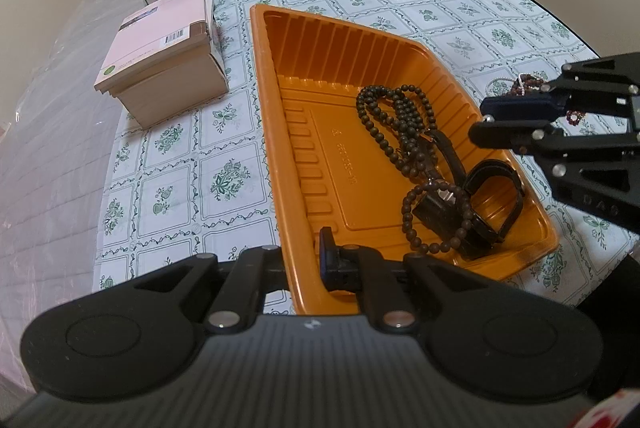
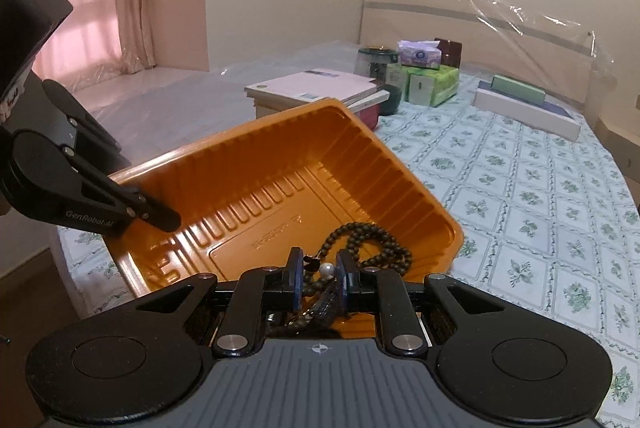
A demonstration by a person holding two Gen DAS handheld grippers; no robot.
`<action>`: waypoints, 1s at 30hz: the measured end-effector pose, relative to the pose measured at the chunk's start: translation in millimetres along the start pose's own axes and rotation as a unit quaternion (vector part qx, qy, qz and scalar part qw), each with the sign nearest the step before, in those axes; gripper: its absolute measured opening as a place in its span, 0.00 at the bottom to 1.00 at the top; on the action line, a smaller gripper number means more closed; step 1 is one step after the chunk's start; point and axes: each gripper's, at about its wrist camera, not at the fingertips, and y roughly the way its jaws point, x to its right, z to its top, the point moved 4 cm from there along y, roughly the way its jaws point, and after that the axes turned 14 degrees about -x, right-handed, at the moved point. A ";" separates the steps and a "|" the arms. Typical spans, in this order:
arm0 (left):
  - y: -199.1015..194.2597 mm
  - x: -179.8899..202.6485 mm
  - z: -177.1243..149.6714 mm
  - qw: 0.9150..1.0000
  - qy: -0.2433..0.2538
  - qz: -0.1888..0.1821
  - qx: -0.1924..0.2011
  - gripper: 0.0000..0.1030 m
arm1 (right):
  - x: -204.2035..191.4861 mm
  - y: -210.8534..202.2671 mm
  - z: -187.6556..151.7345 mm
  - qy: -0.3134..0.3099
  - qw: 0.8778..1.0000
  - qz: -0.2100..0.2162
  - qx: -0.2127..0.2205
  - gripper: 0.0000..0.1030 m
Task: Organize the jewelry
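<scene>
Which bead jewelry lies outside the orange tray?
The reddish bead bracelet: it lies on the tablecloth, just behind the right gripper. The dark brown bead strands lie inside the orange tray.

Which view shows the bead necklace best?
The left wrist view: the necklace lies fully visible in the orange tray. The right wrist view shows only part, the rest hidden behind its own gripper.
</scene>
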 end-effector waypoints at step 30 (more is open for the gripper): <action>-1.1 1.6 0.6 1.000 -0.001 0.000 0.002 0.07 | 105.3 -44.2 -114.9 0.194 0.973 -0.114 -0.039 0.52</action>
